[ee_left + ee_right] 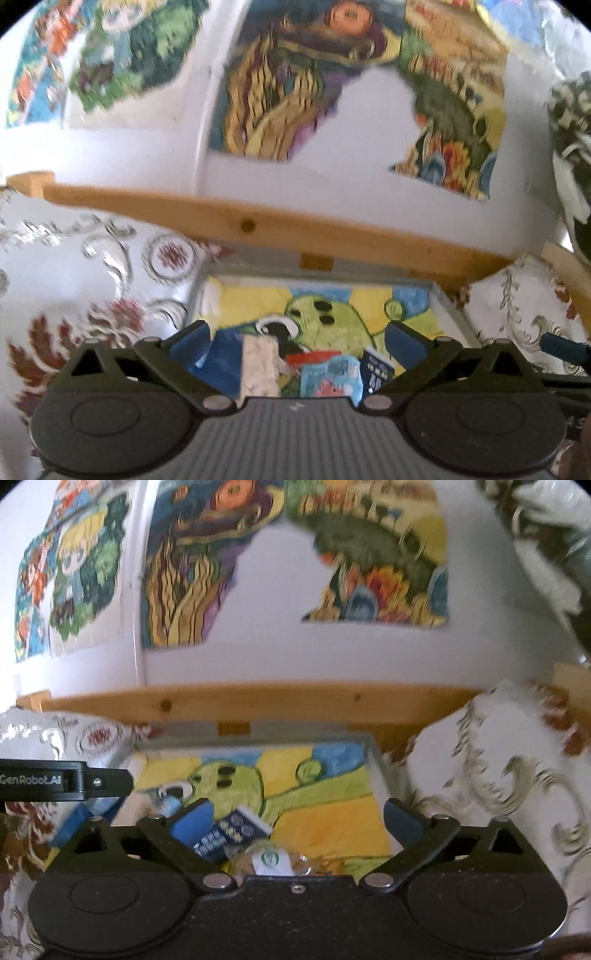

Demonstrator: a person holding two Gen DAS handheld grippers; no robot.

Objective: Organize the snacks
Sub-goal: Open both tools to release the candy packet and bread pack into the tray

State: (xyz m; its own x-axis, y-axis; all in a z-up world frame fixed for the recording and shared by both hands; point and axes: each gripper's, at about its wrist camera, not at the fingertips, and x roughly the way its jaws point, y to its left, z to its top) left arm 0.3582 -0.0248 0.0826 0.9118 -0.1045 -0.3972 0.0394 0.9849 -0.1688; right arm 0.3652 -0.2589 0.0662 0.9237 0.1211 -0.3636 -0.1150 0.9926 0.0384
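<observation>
A shallow tray (pixel 448 306) with a painted yellow, green and blue bottom lies on the patterned cloth; it also shows in the right wrist view (pixel 375 760). Snacks lie in its near part: a white packet (pixel 258 363), a light blue packet (pixel 328 374), a red packet (pixel 312 357) and a dark blue packet (pixel 376 371). The right wrist view shows the dark blue packet (pixel 231 836) and a clear wrapped snack with a white label (pixel 271 860). My left gripper (pixel 297 338) is open and empty over the snacks. My right gripper (pixel 297 818) is open and empty above the tray.
A wooden rail (pixel 236 221) runs behind the tray along a white wall with colourful pictures (pixel 288 85). White cloth with red and silver patterns (pixel 92 280) surrounds the tray. The left gripper's body (pixel 62 779) reaches in at the left of the right wrist view.
</observation>
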